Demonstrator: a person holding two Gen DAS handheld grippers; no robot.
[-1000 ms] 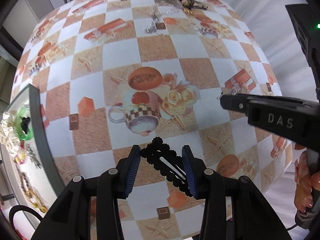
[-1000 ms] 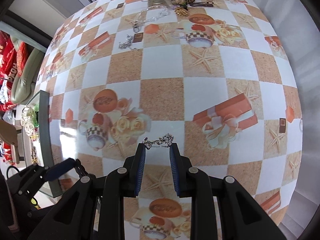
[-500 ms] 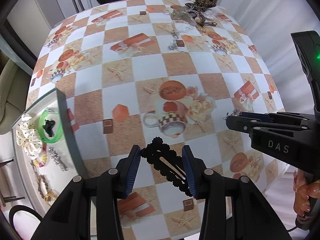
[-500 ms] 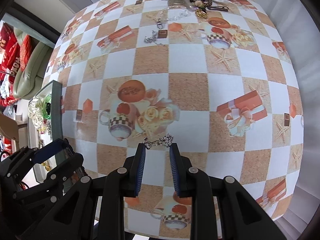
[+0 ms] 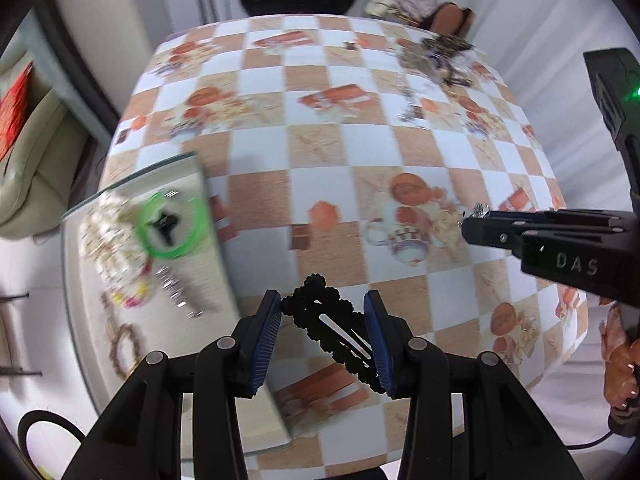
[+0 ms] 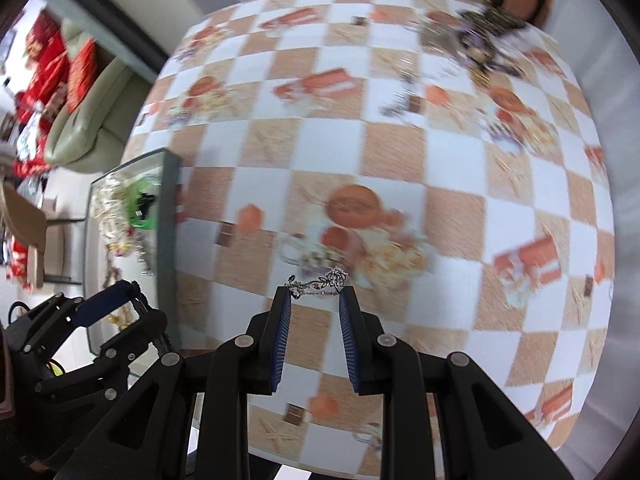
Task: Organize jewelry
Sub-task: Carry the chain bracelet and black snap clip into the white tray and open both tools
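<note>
Hovering above the counter point(image 5: 256, 80), both hand-held grippers carry jewelry clear of the checkered cloth, with a broad bare stretch of pattern spread beneath them. The left hand-held gripper point(image 5: 323, 338) is clamped on a black scalloped hair clip point(image 5: 332, 330), which lies slantwise between the blue pads point(image 5: 267, 340), touching both. The right hand-held gripper point(image 6: 316, 312) is clamped on a small silver ring point(image 6: 318, 285) of leaf and flower shapes, pinched at the very tips of its pads point(image 6: 347, 320); in the left wrist view the same gripper reaches in from the right with the ring glinting at its tip, and part of the person's hand point(image 5: 620, 360) shows at the frame edge.

At the counter's left edge sits a shallow tray point(image 5: 216, 264) with a dark rim, its near corner just beside the left gripper's fingers. Inside lie a bright green bangle point(image 5: 188, 240) ringed around a small black piece point(image 5: 164, 226), a cream polka-dot bow point(image 5: 108, 240) touching the bangle, a silvery clip point(image 5: 176, 292) near the rim, and a brownish chain loop point(image 5: 124, 344) lower down; motion blur hides finer detail.

At the far right corner of the counter a tangled heap of unsorted jewelry point(image 6: 472, 40) rests, well apart from the tray, with a loose silvery bit point(image 6: 396, 108) lying nearer the middle. Beyond the counter's left side stand a pale green sofa point(image 6: 80, 128) with red cushions point(image 6: 52, 72).
</note>
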